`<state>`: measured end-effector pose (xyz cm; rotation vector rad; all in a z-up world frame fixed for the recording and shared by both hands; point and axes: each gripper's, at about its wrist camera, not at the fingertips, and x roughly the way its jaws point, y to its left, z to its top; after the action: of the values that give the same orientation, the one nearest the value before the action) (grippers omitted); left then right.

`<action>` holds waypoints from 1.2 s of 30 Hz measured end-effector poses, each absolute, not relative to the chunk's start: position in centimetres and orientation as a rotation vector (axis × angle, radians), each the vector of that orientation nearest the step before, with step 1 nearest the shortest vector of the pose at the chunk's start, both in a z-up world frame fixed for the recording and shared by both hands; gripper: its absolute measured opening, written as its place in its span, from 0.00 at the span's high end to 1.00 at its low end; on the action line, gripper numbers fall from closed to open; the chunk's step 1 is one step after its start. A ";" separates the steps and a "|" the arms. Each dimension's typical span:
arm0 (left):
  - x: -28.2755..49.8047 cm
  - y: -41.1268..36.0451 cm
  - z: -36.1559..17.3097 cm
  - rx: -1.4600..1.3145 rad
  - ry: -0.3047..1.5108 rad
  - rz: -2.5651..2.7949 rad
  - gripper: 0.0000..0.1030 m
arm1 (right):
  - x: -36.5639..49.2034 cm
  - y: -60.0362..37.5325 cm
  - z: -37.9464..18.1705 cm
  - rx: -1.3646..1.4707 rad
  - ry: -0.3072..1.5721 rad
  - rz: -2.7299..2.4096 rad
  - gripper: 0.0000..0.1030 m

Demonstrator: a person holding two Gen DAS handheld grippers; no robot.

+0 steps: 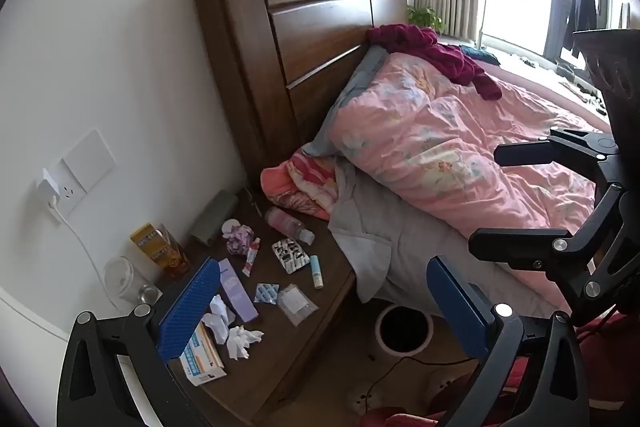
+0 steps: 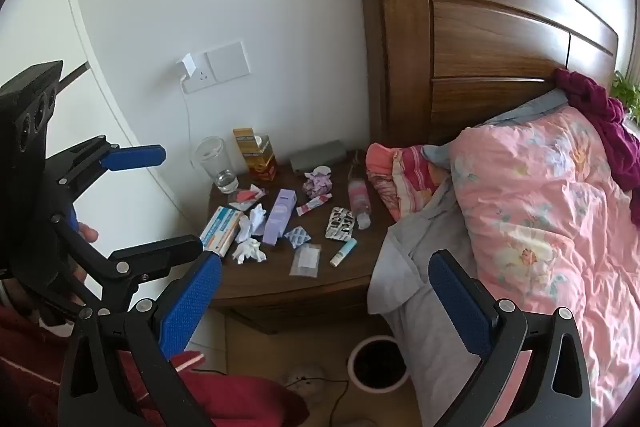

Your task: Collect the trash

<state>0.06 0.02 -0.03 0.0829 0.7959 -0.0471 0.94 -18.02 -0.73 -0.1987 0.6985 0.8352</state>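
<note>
A wooden nightstand (image 2: 280,287) beside the bed holds crumpled white tissues (image 2: 250,249) (image 1: 240,341), a crumpled purple paper ball (image 2: 318,183) (image 1: 238,239), an empty blister pack (image 2: 340,223) (image 1: 290,255) and small wrappers (image 2: 298,237). A white trash bin (image 2: 378,359) (image 1: 404,327) with a dark inside stands on the floor below. My left gripper (image 1: 324,307) is open and empty above the nightstand; it also shows in the right wrist view (image 2: 168,199). My right gripper (image 2: 324,307) is open and empty above the nightstand's front edge.
The nightstand also holds a glass (image 2: 218,163), a yellow box (image 2: 256,155), a purple box (image 2: 278,223), a blue-white box (image 2: 220,231), a pink bottle (image 2: 360,199) and a small tube (image 2: 344,251). A pink quilt (image 2: 540,207) covers the bed. A cable (image 2: 336,395) lies on the floor.
</note>
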 end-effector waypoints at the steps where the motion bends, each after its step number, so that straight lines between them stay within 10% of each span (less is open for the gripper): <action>1: 0.1 0.0 0.0 0.084 0.795 -0.049 0.00 | 1.0 -18.0 -0.7 -0.200 0.699 0.834 0.00; 36: 0.4 0.1 -0.8 0.093 0.796 -0.035 0.00 | 1.0 -18.6 -0.7 -0.199 0.698 0.834 0.00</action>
<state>0.41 0.08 -0.75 0.0929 0.7960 -0.0352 1.04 -18.65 -0.75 -0.1988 0.6979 0.8341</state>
